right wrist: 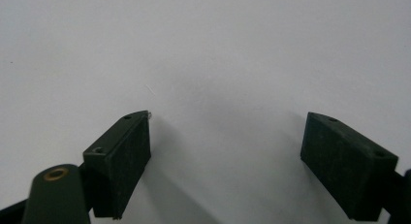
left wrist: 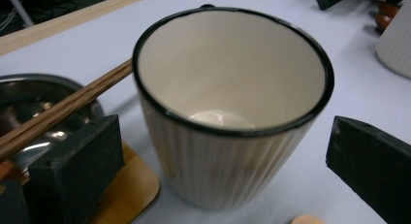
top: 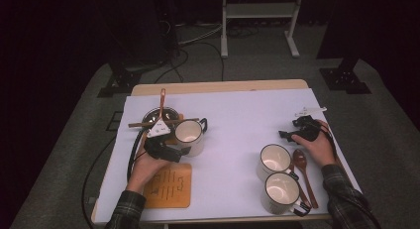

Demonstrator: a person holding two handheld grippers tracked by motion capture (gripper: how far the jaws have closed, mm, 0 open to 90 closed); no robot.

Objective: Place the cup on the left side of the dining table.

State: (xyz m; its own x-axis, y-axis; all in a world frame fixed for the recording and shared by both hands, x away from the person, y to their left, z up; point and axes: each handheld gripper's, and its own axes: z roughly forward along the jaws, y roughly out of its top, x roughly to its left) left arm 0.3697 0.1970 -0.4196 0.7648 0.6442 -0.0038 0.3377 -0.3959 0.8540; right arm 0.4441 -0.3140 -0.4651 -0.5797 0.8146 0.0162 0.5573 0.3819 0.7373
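A cream ribbed mug (top: 189,135) with a black rim stands upright and empty at the table's left. My left gripper (top: 179,150) sits just in front of it. In the left gripper view the mug (left wrist: 228,117) stands between the open jaws of the left gripper (left wrist: 223,141), with a gap on each side. My right gripper (top: 288,135) is held at the right of the table, open. In the right gripper view the right gripper (right wrist: 228,136) has only bare white table (right wrist: 218,49) between its fingers.
A steel bowl (top: 159,114) with wooden chopsticks (top: 148,124) across it sits behind the left gripper, on a wooden coaster (left wrist: 126,195). A slotted wooden board (top: 169,186) lies at front left. Two more mugs (top: 274,159) (top: 281,192) and wooden spoons (top: 301,165) are at front right.
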